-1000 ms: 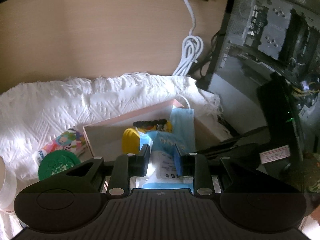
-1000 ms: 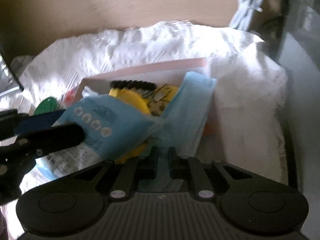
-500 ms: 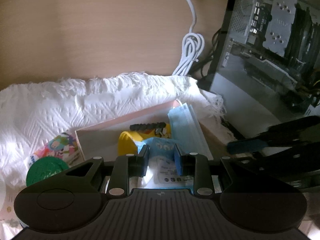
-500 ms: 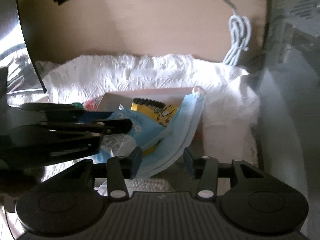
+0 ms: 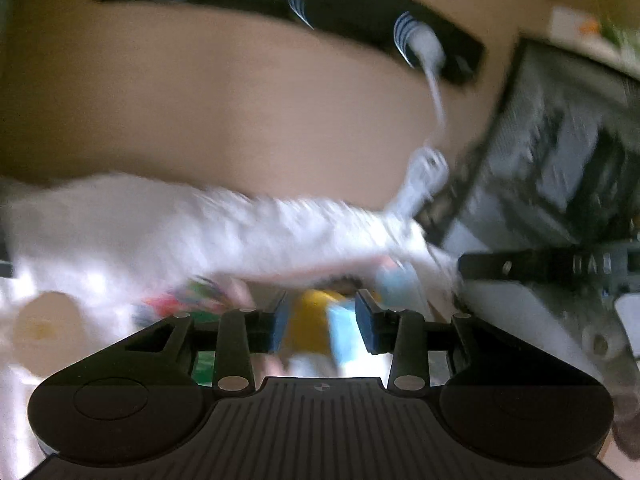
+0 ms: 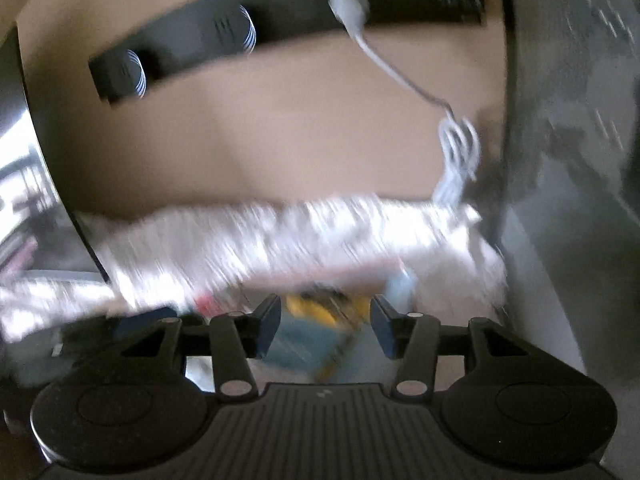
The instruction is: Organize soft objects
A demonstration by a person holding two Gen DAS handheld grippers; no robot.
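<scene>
Both views are smeared by motion blur. The left tool (image 5: 323,322) has its jaws spread apart with nothing between them, above the pink box (image 5: 304,270). The right tool (image 6: 325,325) is likewise spread wide and grips nothing, above the same box. Inside the box lie a yellow soft toy (image 6: 320,308), a blue packet (image 5: 344,334) in front of it and a blue face mask (image 5: 394,286) at the toy's right. The box sits on a white towel (image 6: 248,240) spread on the tabletop (image 5: 240,120). A coiled white cable (image 6: 458,156) lies behind the towel.
</scene>
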